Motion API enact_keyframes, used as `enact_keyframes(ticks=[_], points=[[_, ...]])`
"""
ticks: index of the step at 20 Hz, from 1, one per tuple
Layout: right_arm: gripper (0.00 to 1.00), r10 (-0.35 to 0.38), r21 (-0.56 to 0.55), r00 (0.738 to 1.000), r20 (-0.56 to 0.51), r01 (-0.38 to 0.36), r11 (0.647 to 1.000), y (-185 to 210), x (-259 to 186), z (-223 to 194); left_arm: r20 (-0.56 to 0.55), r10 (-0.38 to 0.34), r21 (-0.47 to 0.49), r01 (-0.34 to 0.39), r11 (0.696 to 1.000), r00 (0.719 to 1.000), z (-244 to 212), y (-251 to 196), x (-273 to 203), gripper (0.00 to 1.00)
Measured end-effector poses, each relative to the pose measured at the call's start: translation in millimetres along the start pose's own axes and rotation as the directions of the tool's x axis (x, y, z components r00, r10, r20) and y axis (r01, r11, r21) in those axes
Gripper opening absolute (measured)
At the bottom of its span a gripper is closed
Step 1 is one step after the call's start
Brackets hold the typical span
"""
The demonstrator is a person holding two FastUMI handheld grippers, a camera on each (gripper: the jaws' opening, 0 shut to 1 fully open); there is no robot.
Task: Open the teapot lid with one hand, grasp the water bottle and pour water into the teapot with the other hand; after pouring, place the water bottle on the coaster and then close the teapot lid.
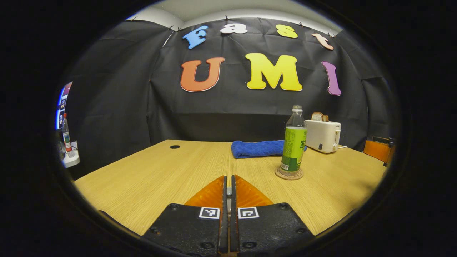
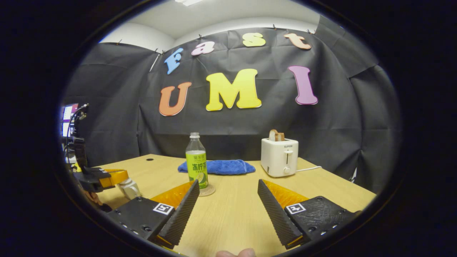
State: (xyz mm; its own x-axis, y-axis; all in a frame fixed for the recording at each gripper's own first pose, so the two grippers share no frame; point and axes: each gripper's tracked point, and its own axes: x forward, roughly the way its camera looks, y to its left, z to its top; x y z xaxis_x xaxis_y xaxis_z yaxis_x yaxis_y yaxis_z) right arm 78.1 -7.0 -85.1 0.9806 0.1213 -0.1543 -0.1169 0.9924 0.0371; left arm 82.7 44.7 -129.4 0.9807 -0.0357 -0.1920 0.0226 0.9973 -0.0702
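Note:
The water bottle (image 1: 294, 146), clear with a green label, stands upright on a round coaster (image 1: 289, 174) right of centre on the wooden table (image 1: 150, 178). My left gripper (image 1: 228, 177) is shut low over the table, well short of the bottle, with nothing seen between its fingers. In the right gripper view my right gripper (image 2: 228, 185) stands open above the table, the bottle (image 2: 196, 166) and coaster (image 2: 207, 191) just beyond its left finger. At far left there, the other gripper (image 2: 109, 177) hangs by a white teapot (image 2: 128, 188), mostly hidden.
A folded blue towel (image 1: 255, 148) lies behind the bottle and a white toaster (image 1: 323, 135) with bread stands at the back right. A small dark hole (image 1: 174, 146) marks the table's far left. A second bottle (image 1: 66, 135) stands on a shelf off the table.

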Motion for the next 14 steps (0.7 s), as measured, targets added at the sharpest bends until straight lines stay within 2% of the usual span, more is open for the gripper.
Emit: enact_keyframes(ticks=[5,7,8,9,10,14], points=[[0.98,-0.011,0.003,1.0,0.003,0.011,1.0,-4.8,-2.4,-0.2,0.015,0.016,-0.007,-0.016,1.0,1.0,4.5,3.1,-3.6,0.08],[0.96,-0.023,0.008,1.0,0.003,0.023,1.0,-8.2,-4.0,0.7,0.033,0.045,-0.003,-0.045,0.999,0.998,13.7,8.5,-7.1,0.34],[0.98,-0.032,0.008,0.999,0.011,0.032,0.999,-11.1,-5.4,4.1,0.047,0.058,0.0,-0.058,0.998,0.997,20.6,10.5,-10.9,0.62],[0.96,-0.045,0.002,0.999,0.024,0.045,0.999,-13.9,-6.8,7.5,0.06,0.07,0.005,-0.07,0.998,0.996,26.5,12.4,-14.2,0.74],[0.96,-0.06,-0.006,0.997,0.039,0.06,0.998,-17.5,-9.3,12.2,0.07,0.077,0.013,-0.078,0.997,0.995,34.9,12.7,-25.2,1.0],[0.96,-0.078,-0.012,0.994,0.082,0.079,0.997,-16.6,-26.2,34.6,0.125,0.066,0.014,-0.068,0.998,0.99,74.9,2.2,-49.8,0.99]])
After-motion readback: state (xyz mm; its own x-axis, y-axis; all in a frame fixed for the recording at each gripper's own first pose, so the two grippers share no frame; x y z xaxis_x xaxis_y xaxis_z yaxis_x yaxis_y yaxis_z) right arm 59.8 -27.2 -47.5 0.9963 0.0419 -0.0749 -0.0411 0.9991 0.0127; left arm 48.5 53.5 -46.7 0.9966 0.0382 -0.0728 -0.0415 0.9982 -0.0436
